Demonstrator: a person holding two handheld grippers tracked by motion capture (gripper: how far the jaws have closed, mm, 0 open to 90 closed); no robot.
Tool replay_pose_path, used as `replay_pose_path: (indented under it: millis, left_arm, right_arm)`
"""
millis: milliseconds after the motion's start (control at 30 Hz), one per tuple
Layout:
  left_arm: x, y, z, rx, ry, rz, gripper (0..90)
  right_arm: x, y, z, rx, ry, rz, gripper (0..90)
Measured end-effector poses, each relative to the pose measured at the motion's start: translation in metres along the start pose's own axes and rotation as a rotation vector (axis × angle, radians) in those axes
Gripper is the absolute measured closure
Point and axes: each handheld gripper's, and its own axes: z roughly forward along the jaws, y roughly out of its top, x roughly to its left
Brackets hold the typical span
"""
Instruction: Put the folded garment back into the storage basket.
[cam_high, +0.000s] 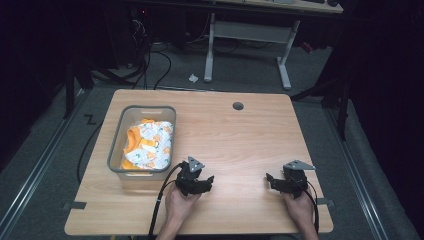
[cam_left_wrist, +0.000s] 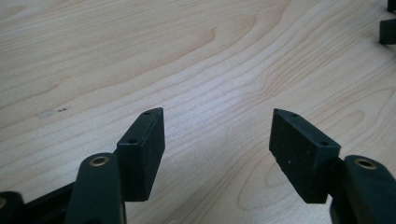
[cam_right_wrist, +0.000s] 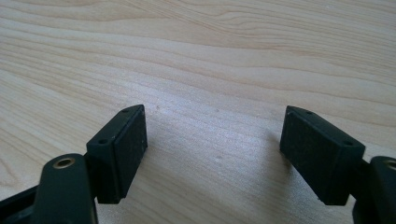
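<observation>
- The left gripper is released, its jaws wide apart over bare wood of the desk, nothing between them.
- The right gripper is released too, jaws spread over the desk near its front right part.
- A grey tub sits on the desk's left side, just beside the left gripper.
- An orange-and-white patterned cloth lies crumpled inside the tub.

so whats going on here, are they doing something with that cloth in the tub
Not yet. A person holds a hand-held gripper in each hand, low over the near part of the wooden table. The left hand-held gripper and the right hand-held gripper both have their jaws apart with only bare wood between them. The orange and white patterned cloth lies bunched in the clear plastic tub at the table's left, untouched.
</observation>
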Motion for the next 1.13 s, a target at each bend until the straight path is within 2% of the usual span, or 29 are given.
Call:
replay_pose_path:
  millis: [467,633,700,833,1133]
  left_arm:
    - [0.002,-0.008,0.009,0.025,0.056,0.013,35.8]
    - [0.001,-0.009,0.011,0.01,0.081,0.031,35.2]
    - [0.002,-0.012,0.012,-0.013,0.096,0.056,34.7]
    - [0.001,-0.012,0.013,-0.013,0.121,0.048,34.6]
    - [0.0,-0.012,0.013,-0.012,0.133,0.04,32.6]
  right_arm:
    - [0.0,0.0,0.0,-0.001,0.0,-0.002,23.2]
    - [0.0,0.0,0.0,0.0,0.0,0.0,23.2]
    - [0.0,0.0,0.0,0.0,0.0,0.0,23.2]
    - [0.0,0.0,0.0,0.0,0.0,-0.001,23.2]
    - [0.0,0.0,0.0,-0.001,0.003,-0.002,23.2]
